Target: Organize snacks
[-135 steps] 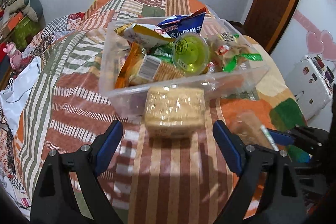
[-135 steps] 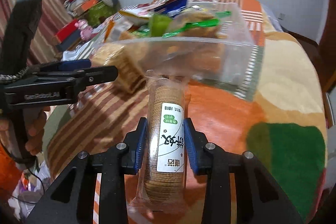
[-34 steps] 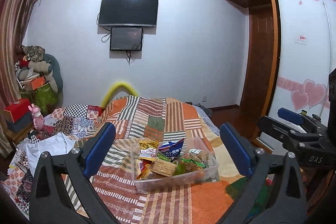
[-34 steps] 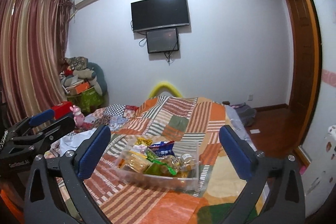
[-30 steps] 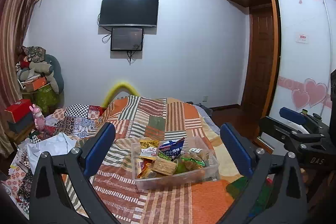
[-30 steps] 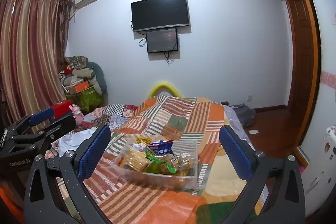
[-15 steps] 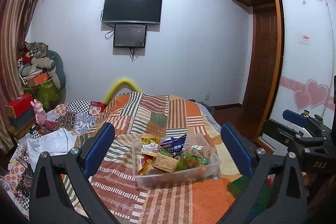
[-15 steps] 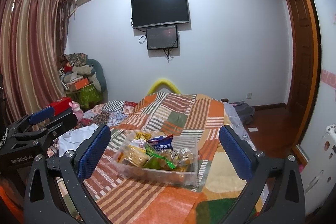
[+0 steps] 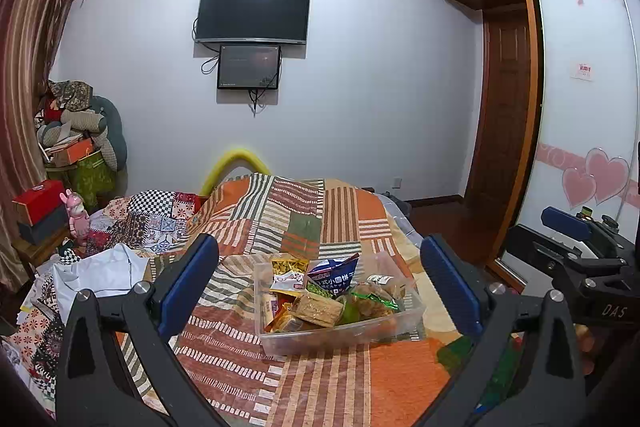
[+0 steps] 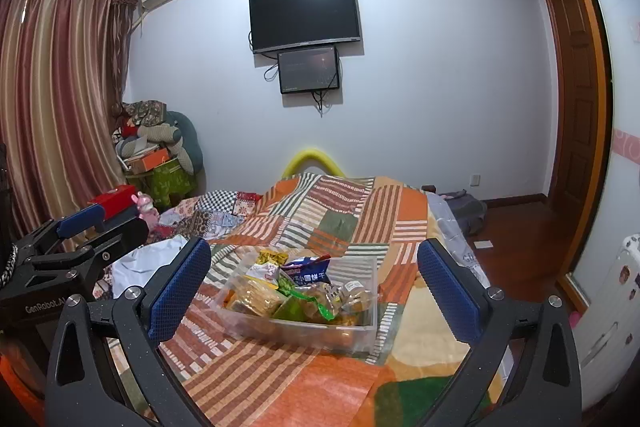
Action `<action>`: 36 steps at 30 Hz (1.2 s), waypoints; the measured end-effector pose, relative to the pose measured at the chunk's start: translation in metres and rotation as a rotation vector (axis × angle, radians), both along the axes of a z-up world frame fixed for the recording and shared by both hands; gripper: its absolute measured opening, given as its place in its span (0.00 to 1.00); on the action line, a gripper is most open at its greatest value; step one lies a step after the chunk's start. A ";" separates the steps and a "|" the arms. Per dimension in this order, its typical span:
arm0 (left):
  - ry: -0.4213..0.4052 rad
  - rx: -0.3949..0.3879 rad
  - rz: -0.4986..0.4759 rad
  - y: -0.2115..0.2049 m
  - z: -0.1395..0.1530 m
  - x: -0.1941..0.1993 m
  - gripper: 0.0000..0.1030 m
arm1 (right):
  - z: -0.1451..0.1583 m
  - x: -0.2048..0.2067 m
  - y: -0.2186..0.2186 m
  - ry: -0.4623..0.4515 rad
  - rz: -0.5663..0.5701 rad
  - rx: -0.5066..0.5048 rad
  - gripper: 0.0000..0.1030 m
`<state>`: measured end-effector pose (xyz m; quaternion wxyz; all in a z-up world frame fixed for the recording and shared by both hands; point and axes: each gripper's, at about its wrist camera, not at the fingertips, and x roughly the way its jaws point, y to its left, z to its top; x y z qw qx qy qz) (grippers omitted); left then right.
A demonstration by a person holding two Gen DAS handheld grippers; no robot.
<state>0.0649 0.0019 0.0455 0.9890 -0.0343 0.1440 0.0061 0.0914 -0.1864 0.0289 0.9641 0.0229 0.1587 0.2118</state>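
Both grippers have pulled well back and up from the bed since the earlier close-up frames, when the right one was clamped on a round biscuit pack at the bin's near wall; that pack no longer sits between any fingers. Now the left gripper point(image 9: 320, 287) hangs with its blue-padded jaws spread wide and nothing between them, and the right gripper point(image 10: 314, 287) matches it, jaws fully apart and holding nothing.

Between the fingers in each view, the clear plastic bin point(image 9: 320, 341) rests on the patchwork bedspread point(image 9: 304, 211), at about 6 o'clock from the wall-mounted TV point(image 9: 253, 13). It is heaped with snacks: a blue snack bag point(image 9: 334, 273) stands up at the back, a wrapped biscuit block point(image 9: 319, 309) lies toward the front, and green-wrapped packets point(image 9: 374, 301) fill the right side (labels too small to read).

From the left wrist view the right gripper shows at 3 o'clock, well apart from the bin. A yellow foam arch point(image 9: 234, 165) rises beyond the bed's far end.
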 end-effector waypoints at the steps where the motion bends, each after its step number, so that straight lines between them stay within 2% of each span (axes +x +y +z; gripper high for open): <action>1: 0.000 0.000 0.000 0.000 0.000 0.000 0.99 | 0.000 0.000 0.000 0.000 -0.001 0.000 1.00; 16: 0.018 -0.009 -0.020 0.000 -0.004 0.004 1.00 | -0.001 -0.001 -0.002 0.006 0.000 0.008 1.00; 29: -0.005 0.016 -0.018 -0.005 -0.002 0.002 1.00 | 0.000 -0.003 -0.001 0.008 0.002 0.010 1.00; 36: 0.002 0.003 -0.027 -0.004 -0.001 0.002 1.00 | 0.000 -0.003 0.000 0.012 0.004 0.011 1.00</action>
